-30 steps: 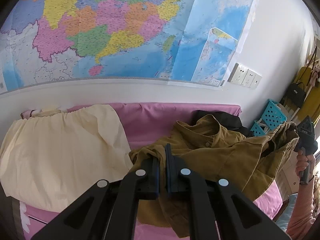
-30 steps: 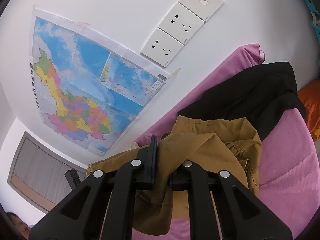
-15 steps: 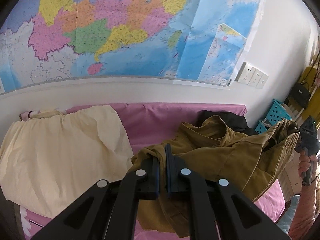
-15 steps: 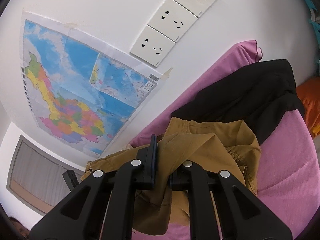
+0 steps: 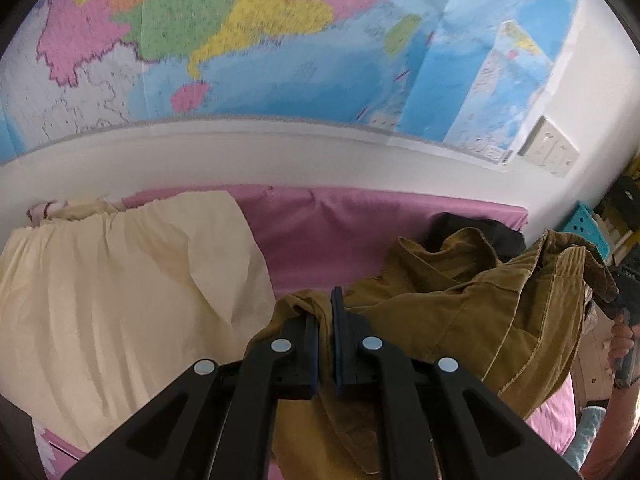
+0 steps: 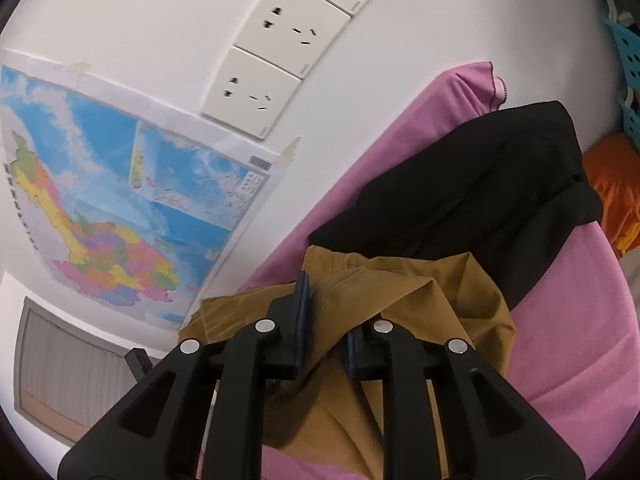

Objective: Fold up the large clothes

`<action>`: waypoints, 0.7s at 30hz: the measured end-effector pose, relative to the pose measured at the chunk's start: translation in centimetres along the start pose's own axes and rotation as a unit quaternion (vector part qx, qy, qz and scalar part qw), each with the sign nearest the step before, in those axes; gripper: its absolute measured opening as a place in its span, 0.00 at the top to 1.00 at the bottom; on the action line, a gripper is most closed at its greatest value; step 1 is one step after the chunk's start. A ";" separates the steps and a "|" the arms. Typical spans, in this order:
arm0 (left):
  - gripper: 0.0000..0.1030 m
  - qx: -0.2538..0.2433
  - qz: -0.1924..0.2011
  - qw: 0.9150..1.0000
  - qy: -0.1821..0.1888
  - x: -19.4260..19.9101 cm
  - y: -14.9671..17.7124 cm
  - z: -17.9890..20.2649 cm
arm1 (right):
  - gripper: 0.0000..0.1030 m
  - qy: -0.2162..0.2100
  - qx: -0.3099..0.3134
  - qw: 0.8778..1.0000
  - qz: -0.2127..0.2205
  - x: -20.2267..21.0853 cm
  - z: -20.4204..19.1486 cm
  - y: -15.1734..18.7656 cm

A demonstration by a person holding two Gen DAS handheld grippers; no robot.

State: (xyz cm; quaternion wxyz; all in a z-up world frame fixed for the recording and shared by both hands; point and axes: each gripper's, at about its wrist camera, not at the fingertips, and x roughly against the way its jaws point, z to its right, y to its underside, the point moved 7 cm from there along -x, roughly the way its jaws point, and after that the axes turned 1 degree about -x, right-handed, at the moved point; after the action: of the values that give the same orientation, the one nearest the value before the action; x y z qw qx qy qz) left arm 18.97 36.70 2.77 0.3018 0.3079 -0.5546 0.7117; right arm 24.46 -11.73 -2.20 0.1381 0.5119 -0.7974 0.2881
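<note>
Lift, over the last second: mustard-brown shirt (image 5: 460, 312) hoisted higher between left gripper (image 5: 325, 334) and right gripper (image 6: 326, 334), both views tilted further up the map wall (image 5: 280, 80). Jaws clenched on cloth at each end, the right pair gapped around a thick bunch; shirt strung above the pink-covered bed (image 5: 340, 232), collar near the black garment (image 6: 480, 200), beside the cream cloth (image 5: 120, 288). Probably being raised for spreading flat; no fold made yet.

A rumpled mustard-brown shirt (image 5: 460, 312) hangs bunched above the bed, apparently held up at two ends.
</note>
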 end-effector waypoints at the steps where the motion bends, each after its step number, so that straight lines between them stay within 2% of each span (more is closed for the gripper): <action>1: 0.93 0.000 -0.003 1.000 -0.003 -0.4 0.1 -0.1 | 0.84 0.005 -0.001 1.000 -0.002 -0.4 0.3 -0.1; 12: 0.90 0.014 -0.028 0.999 -0.026 -3.8 -0.1 -0.3 | 0.80 0.032 -0.025 0.999 -0.013 -3.0 2.8 -0.7; 21: 0.83 0.044 -0.013 0.999 -0.002 -3.0 0.0 -0.5 | 0.61 0.032 -0.035 0.999 -0.017 -4.1 3.5 -0.5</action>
State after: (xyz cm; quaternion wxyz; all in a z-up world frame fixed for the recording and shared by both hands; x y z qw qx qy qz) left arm 20.80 36.92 0.36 0.2960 0.3296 -0.5190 0.7310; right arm 26.91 -10.99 -6.93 0.1867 0.5109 -0.7933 0.2735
